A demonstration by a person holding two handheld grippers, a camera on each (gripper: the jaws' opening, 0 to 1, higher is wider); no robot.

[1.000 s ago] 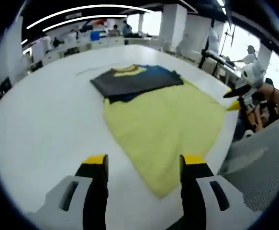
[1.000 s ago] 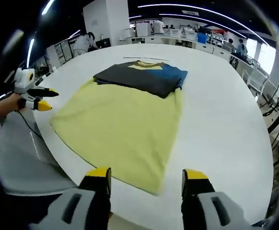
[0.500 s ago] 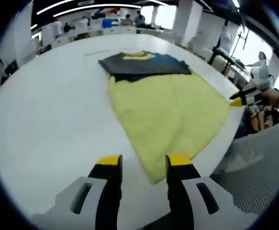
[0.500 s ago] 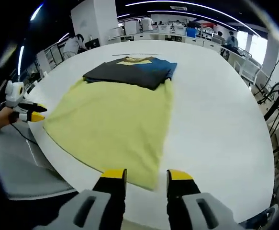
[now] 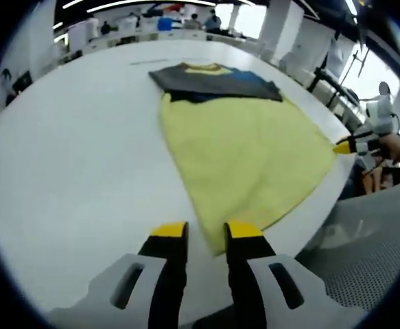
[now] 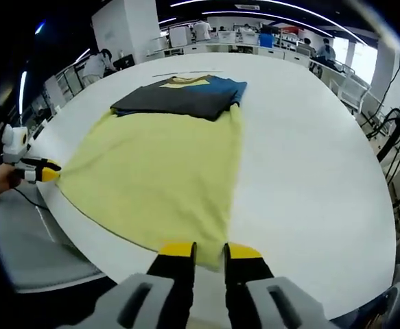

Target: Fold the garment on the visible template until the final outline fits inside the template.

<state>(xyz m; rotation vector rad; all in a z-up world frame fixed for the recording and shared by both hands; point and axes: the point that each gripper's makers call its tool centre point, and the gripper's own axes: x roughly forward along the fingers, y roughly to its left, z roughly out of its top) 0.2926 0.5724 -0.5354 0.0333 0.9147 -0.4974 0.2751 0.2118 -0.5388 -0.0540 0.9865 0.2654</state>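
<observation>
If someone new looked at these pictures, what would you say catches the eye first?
The pale yellow cloth spread across the big white table stands out most, with a dark folded T-shirt lying at its far end. The right tool sits at the cloth's near corner with its yellow tips nearly together. The left tool shows at the cloth's left corner.
</observation>
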